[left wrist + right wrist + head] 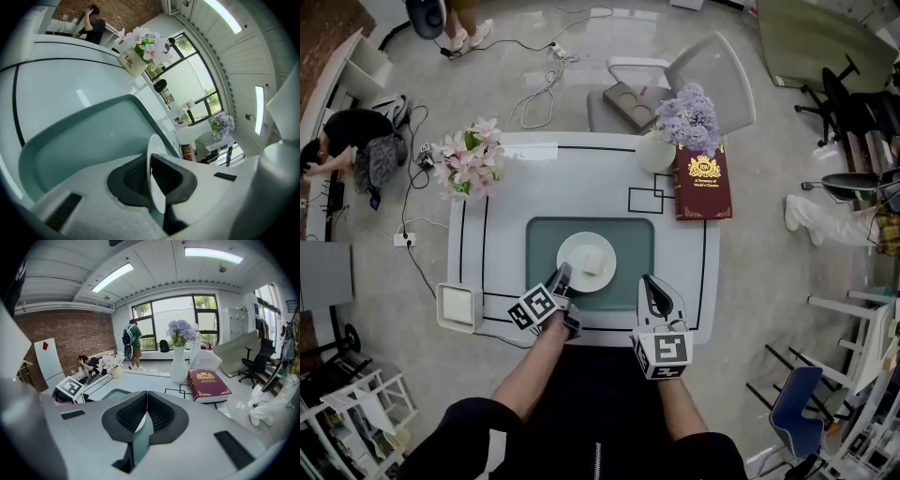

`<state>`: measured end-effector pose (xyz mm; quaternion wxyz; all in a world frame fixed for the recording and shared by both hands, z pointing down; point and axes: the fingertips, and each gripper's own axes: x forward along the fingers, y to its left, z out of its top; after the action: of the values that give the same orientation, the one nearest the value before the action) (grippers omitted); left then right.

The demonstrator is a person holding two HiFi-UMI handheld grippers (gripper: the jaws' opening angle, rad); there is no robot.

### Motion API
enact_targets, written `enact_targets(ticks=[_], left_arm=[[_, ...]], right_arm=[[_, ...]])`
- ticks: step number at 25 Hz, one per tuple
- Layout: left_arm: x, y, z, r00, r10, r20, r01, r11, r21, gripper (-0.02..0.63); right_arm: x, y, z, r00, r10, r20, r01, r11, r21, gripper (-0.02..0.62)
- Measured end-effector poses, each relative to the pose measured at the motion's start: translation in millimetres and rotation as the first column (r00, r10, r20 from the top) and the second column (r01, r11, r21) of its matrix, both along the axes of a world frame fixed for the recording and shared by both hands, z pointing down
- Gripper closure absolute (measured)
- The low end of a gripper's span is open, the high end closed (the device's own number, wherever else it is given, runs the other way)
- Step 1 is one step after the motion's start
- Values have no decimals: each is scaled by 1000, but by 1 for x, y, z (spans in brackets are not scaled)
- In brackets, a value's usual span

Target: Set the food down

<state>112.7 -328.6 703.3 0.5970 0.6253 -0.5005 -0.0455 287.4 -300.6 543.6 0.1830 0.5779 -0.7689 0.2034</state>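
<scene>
A white plate point(574, 255) with a pale piece of food point(592, 262) sits on the green mat point(628, 234) in the middle of the white table point(581, 178). My left gripper point(561, 275) is shut on the plate's near-left rim. In the left gripper view the rim point(154, 183) stands edge-on between the dark pads of the left gripper point(151, 161). My right gripper point(649, 281) rests at the mat's front right, apart from the plate. In the right gripper view the right gripper point(147, 397) has its jaws together with nothing held.
A red book point(703, 180) and a white vase of purple flowers point(661, 145) stand at the table's far right. Pink flowers point(471, 157) are at the far left. A small white square dish point(457, 305) sits on the front left corner. A chair point(703, 75) stands behind the table.
</scene>
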Motion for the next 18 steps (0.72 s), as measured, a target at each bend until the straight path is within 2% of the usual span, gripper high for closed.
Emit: enact_targets(ticks=[6, 9, 12, 16, 18], left_arm=[[-2, 1, -1, 990, 55, 128, -57, 998, 12, 570], [1, -1, -3, 981, 90, 172, -96, 995, 28, 467], [1, -5, -6, 982, 82, 172, -92, 994, 50, 388], [1, -10, -13, 992, 53, 113, -62, 995, 83, 281], [-2, -11, -12, 992, 45, 117, -56, 995, 87, 260]], right_arm=[[0, 2, -1, 1000, 1, 5, -1, 1000, 0, 586], [1, 3, -1, 1000, 2, 6, -2, 1000, 0, 586], [1, 3, -1, 1000, 5, 10, -5, 1000, -1, 586], [-2, 4, 0, 1000, 3, 14, -3, 1000, -3, 586], [-4, 6, 1, 1000, 2, 16, -2, 1000, -4, 586]])
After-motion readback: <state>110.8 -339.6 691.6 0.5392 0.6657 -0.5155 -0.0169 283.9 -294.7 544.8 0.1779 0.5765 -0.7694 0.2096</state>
